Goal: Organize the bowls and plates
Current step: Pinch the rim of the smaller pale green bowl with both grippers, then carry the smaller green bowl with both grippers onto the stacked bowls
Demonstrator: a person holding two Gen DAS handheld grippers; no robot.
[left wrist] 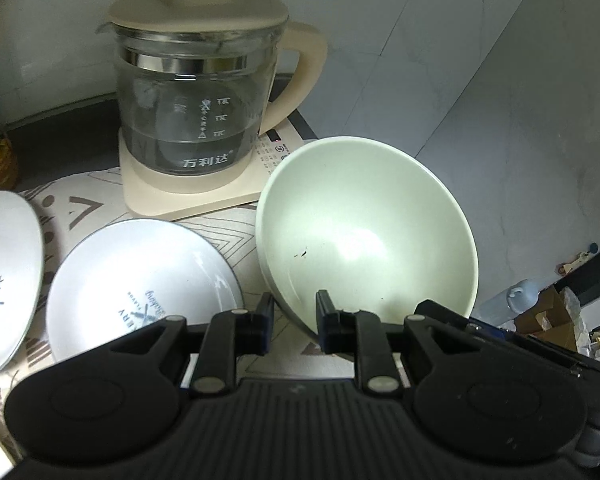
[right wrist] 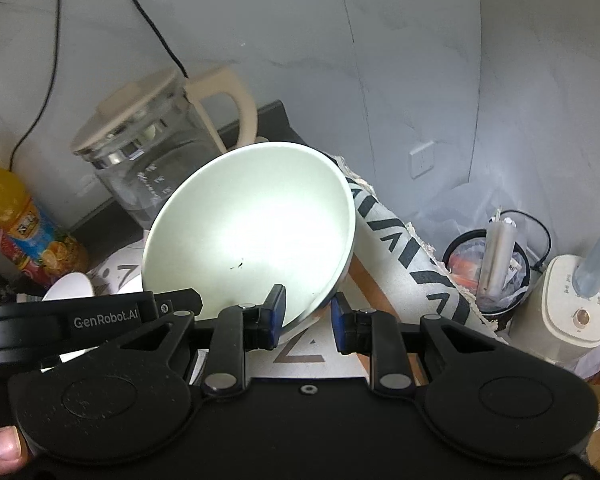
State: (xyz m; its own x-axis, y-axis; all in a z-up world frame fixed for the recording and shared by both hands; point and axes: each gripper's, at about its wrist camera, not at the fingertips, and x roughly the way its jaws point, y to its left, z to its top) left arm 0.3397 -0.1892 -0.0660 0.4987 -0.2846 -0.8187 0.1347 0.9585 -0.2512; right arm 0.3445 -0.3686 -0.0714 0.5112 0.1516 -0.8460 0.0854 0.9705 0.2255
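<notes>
Both grippers — left [left wrist: 294, 322], right [right wrist: 308, 318] — have fingers clamped on the pale green ceramic bowl [left wrist: 364, 236], lifted and tilted; next probably stacking it — gently.

Green bowl [left wrist: 364, 232]: pale, matt, deep and round, with a small dark speck on the inner wall. It was tilted steeply, mouth towards both cameras, its near rim clamped between gripper pads on either side.

White plate [left wrist: 140, 284]: shallow, thin dark rim, dark printed lettering at centre. It lay flat on the patterned cloth, left of the bowl.

Second white plate [left wrist: 4, 280]: similar print, further left, partly cut off.
</notes>
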